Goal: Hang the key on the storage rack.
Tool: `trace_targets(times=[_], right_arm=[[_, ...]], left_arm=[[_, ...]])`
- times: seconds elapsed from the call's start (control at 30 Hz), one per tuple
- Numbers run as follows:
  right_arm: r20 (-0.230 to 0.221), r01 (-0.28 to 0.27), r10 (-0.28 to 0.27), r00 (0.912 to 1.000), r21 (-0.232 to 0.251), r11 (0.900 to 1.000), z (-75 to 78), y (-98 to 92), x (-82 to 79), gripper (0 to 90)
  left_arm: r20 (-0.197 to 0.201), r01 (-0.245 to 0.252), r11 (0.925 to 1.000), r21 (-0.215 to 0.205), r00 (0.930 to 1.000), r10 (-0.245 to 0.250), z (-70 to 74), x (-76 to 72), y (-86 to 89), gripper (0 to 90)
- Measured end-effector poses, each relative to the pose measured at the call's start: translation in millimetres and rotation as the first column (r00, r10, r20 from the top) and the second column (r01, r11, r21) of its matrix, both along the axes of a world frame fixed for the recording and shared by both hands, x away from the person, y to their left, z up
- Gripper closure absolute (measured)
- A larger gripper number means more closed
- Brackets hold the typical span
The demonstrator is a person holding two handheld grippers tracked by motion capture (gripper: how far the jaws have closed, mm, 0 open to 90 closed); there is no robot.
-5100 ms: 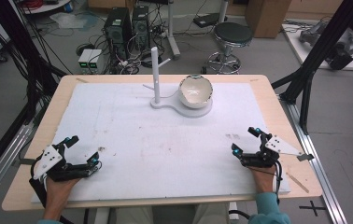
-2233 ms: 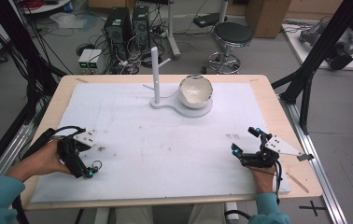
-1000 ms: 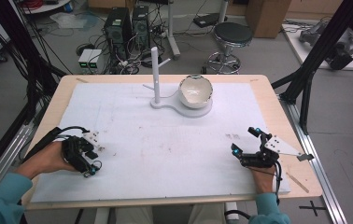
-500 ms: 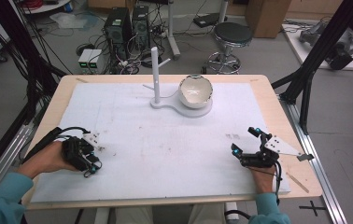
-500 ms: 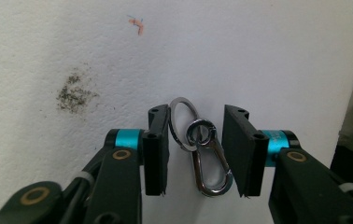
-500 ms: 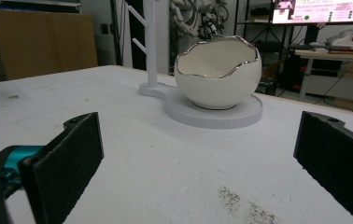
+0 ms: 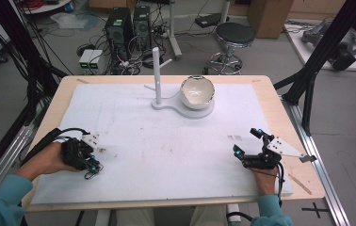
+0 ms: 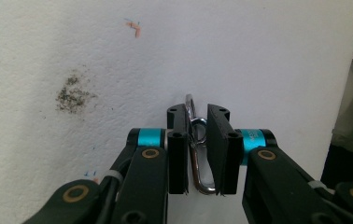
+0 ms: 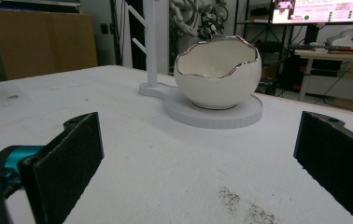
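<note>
My left gripper (image 7: pixel 91 165) is at the front left of the white-covered table (image 7: pixel 166 155), tilted down toward the sheet. In the left gripper view its jaws (image 8: pixel 197 119) are shut on a small silver metal clip (image 8: pixel 194 105), which pokes out above and below the pads. My right gripper (image 7: pixel 246 141) rests at the front right, and in its own view it (image 9: pixel 198 158) is wide open with nothing between the fingers. A white eggshell-shaped bowl (image 7: pixel 197 92) with a silver rim stands on a white stand's round base (image 7: pixel 166 104) at the far middle. The bowl (image 9: pixel 217 74) is straight ahead of the right gripper.
A thin white post (image 7: pixel 156 75) with short pegs rises from the stand, left of the bowl. Dark smudges (image 8: pixel 72 93) mark the sheet near the left gripper. Beyond the far edge are a stool (image 7: pixel 235 35) and computer towers (image 7: pixel 129 23). A black frame strut (image 7: pixel 308 80) stands at the right.
The left hand has come in from the front-left corner, turned its gripper over and shut it on the metal clip. Over the last second it shifted slightly. The right gripper has stayed put.
</note>
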State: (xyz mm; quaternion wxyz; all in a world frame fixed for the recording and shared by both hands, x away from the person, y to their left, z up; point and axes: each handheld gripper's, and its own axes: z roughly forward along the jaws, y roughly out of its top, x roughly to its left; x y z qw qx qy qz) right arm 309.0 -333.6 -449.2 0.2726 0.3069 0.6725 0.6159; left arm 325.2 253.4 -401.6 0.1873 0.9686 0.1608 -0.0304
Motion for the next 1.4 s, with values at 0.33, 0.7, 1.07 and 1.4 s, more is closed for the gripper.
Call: trace_targets(times=[0.33, 0.7, 1.07, 1.4], right_arm=[[0.000, 0.001, -0.001, 1.0000, -0.001, 1.000, 0.0, -0.1, 0.1, 0.6], [0.000, 0.000, 0.000, 1.0000, -0.001, 1.000, 0.0, 0.0, 0.0, 0.7], [0.000, 0.001, -0.001, 1.0000, -0.001, 1.000, 0.0, 0.0, 0.0, 0.6], [0.001, 0.002, -0.002, 1.0000, -0.001, 1.000, 0.0, 0.0, 0.1, 0.6]], left_arm=[[-0.008, -0.019, 0.9998, 0.003, 0.9998, 0.019, -0.4, 0.1, -0.4, 84.0], [0.003, -0.029, 0.9996, 0.002, 0.9996, 0.029, 0.3, 0.7, -0.2, 87.9], [0.041, -0.069, 0.9948, -0.076, 0.9966, 0.072, 11.4, 2.6, 1.3, 88.3], [0.123, -0.109, 0.9691, -0.221, 0.9826, 0.139, 36.6, 11.1, 0.6, 88.4]])
